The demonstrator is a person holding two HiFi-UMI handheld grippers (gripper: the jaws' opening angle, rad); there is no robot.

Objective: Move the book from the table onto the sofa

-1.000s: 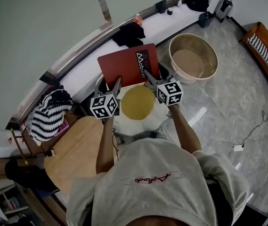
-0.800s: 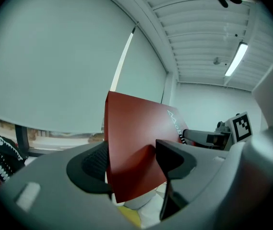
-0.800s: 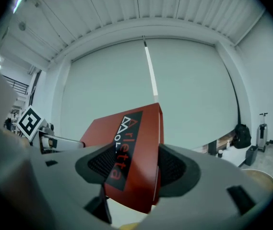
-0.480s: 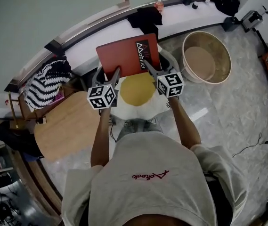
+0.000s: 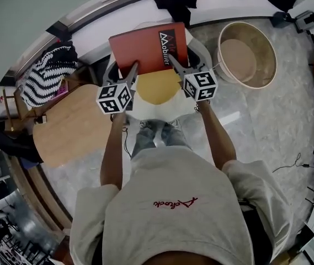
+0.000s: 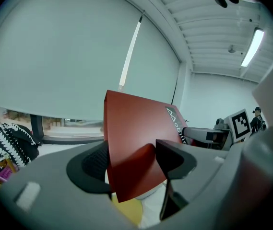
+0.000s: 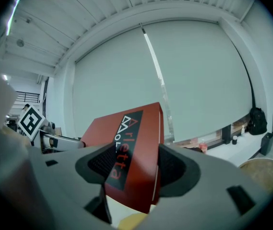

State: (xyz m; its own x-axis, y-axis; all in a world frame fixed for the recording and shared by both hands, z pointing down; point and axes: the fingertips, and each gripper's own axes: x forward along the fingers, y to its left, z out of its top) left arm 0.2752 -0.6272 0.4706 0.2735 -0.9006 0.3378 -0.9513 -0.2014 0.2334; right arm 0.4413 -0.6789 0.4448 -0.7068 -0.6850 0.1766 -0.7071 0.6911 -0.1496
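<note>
Firstly, a person's grey shirt (image 5: 168, 203) fills the lower head view; we cannot read the red script across it.

Wooden table (image 5: 68, 131), left, with its far edge cut off by a black-and-white striped bundle (image 5: 43, 73).

Round tan tub (image 5: 248, 54), right, on the marble floor.

Red book (image 5: 143, 48), held in the air over a white seat with a yellow cushion (image 5: 157, 87), well apart from the table. Its long axis runs left to right, the cover faces up, and the far edge is tipped higher. A black strip at its right end reads "Mobilier" in white, and we make out "Arletta" in red in the right gripper view.

Left gripper (image 5: 131, 70), jaws clamped on the book's near left corner.

Right gripper (image 5: 177, 68), jaws clamped across the lettered strip.
</note>
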